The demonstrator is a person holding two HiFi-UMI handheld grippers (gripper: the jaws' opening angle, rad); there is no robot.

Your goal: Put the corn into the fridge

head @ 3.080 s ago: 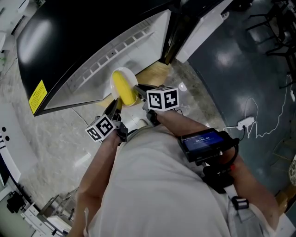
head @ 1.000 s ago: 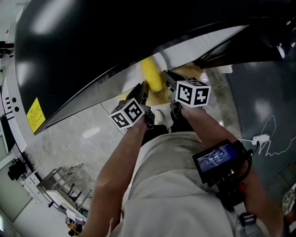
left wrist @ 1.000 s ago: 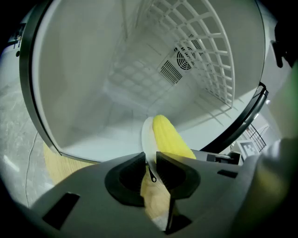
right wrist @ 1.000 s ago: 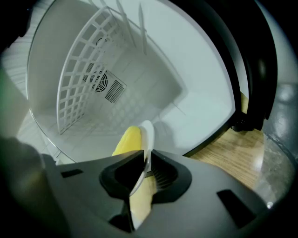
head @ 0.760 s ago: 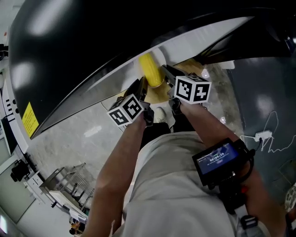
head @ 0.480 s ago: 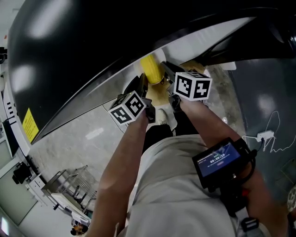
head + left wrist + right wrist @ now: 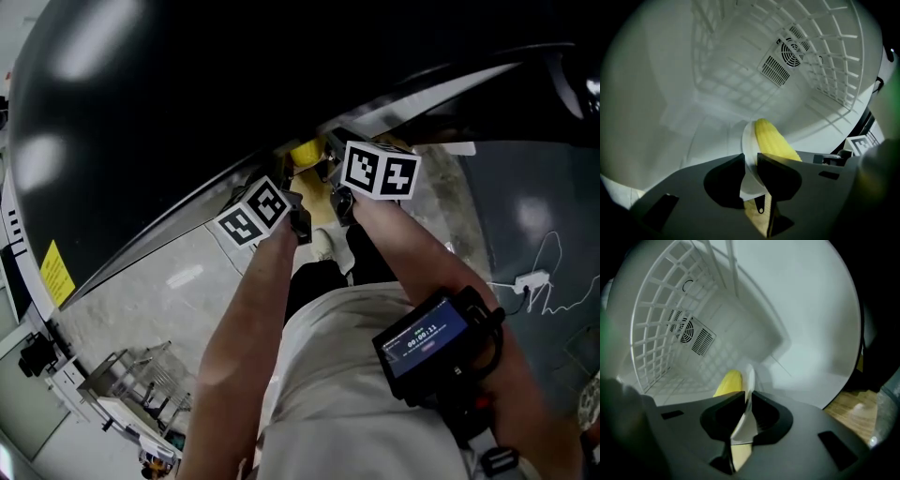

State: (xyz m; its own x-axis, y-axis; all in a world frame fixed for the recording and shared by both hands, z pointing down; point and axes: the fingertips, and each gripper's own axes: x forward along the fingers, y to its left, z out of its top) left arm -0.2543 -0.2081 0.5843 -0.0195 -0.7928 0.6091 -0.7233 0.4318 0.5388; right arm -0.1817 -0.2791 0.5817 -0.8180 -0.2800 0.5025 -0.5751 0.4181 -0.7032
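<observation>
The corn is long and yellow, and it lies on a small white plate. Corn and plate are up in the air inside the white fridge — they are not set down yet.

The left tongs are closed on the plate's thin edge. The corn is just past their tips, at about 1 o'clock. The right tongs are pinched shut on the other edge of the plate, and from there the corn shows at 11 o'clock. Neither pair of tongs touches the corn itself.

I think the corn is stiff and not heavy. But it is round, so it can roll off if the plate tips. The plate looks hard and smooth, so it may slip in the tongs, and it may break if it falls. The edge is the good place to hold — one side each, kept flat.

Farther out, in the left gripper view, a round fan grille sits on the back wall at 1 o'clock. A white wire rack is beside it at 2 o'clock.
</observation>
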